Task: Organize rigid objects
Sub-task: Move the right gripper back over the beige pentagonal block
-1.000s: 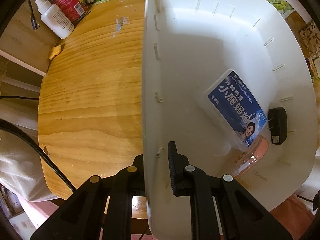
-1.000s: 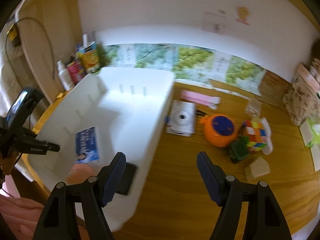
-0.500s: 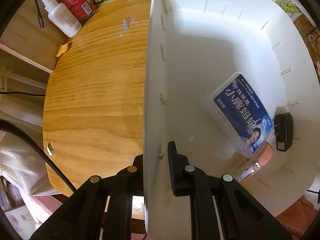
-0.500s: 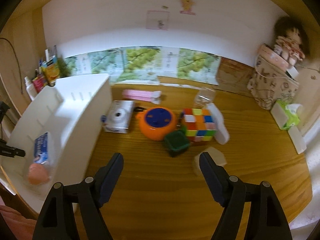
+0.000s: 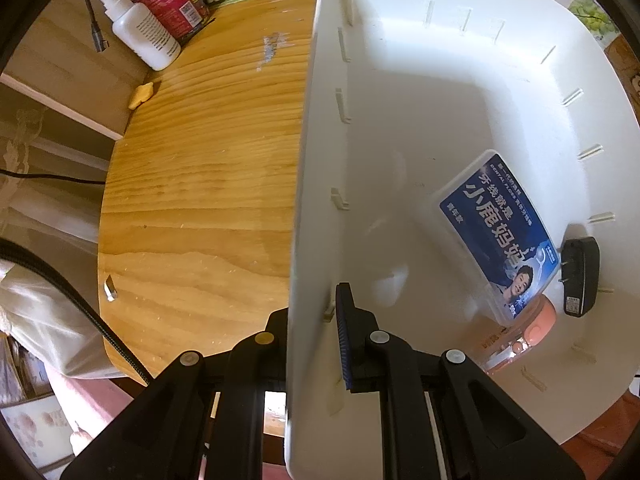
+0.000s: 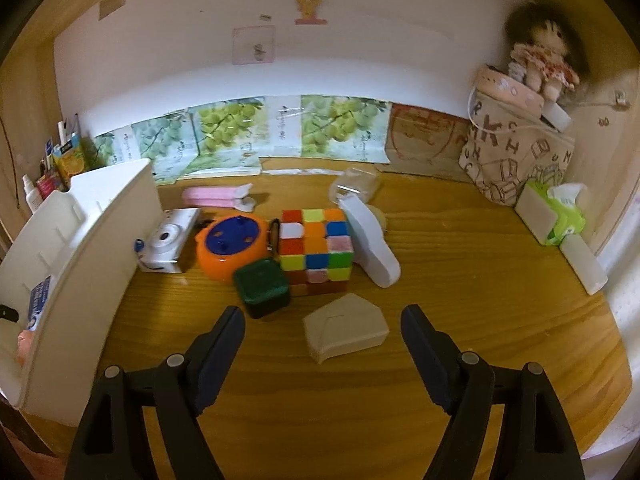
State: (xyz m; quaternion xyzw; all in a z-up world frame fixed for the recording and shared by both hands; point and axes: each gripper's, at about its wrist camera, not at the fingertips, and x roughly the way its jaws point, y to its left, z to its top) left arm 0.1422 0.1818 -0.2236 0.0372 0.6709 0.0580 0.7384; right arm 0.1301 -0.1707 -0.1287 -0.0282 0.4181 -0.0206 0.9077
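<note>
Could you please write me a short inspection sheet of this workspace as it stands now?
Surface: wooden table, mostly bare at the near side.
Job's things: white bin holds a blue-labelled box, a black adapter and a pink item under the box. On the table: beige case, green box, colour cube, orange round toy, white camera.
Clutter: white bottle, tissue pack, printed bag with a doll on top.
Grippers: left gripper clamps the bin's wall; right gripper empty, jaws opening, beige case ahead.
Cables: black cable at the table's left edge.
Surroundings: white wall, grape prints.
</note>
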